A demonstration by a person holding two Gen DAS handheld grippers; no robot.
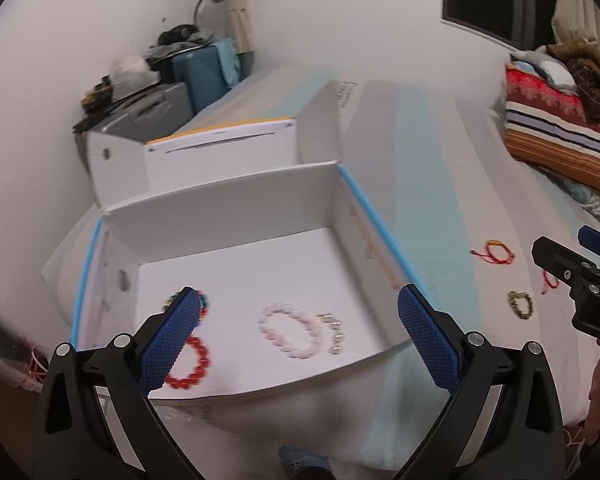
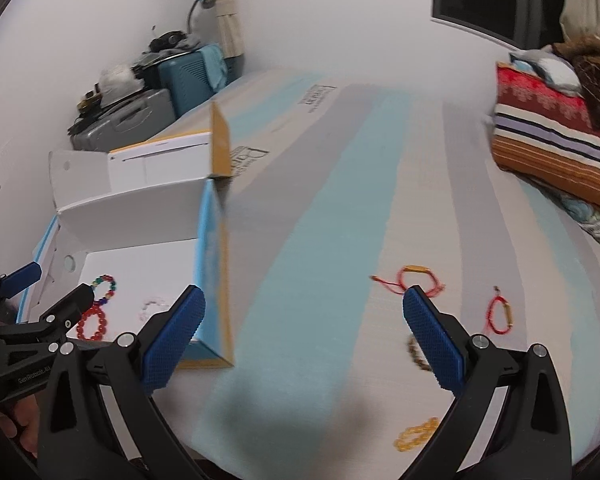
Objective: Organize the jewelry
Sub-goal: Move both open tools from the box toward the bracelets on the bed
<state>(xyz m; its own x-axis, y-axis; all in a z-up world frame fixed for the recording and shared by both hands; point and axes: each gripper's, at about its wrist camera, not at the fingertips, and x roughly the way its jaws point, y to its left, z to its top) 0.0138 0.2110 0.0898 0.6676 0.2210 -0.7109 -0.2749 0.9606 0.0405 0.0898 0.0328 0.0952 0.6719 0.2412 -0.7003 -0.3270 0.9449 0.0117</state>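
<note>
An open white box [image 1: 220,196] with blue edges sits on the bed; it also shows in the right wrist view [image 2: 140,200]. Inside lie a pink bead bracelet [image 1: 290,334], a red bead bracelet [image 1: 192,364], a multicolour bead bracelet [image 1: 204,300] and a silver piece [image 1: 334,330]. My left gripper [image 1: 300,336] is open and empty above the box front. My right gripper [image 2: 304,332] is open and empty over the bedsheet. On the sheet lie a red cord bracelet [image 2: 416,278], a second red cord bracelet [image 2: 500,314], a dark olive bead bracelet [image 1: 521,304] and a yellow bead bracelet [image 2: 416,436].
The striped bedsheet [image 2: 320,240] spreads right of the box. Folded blankets [image 2: 556,148] lie at the far right. Suitcases [image 2: 140,116] and clutter stand against the wall at the back left. The box lid [image 1: 204,152] stands open behind the box.
</note>
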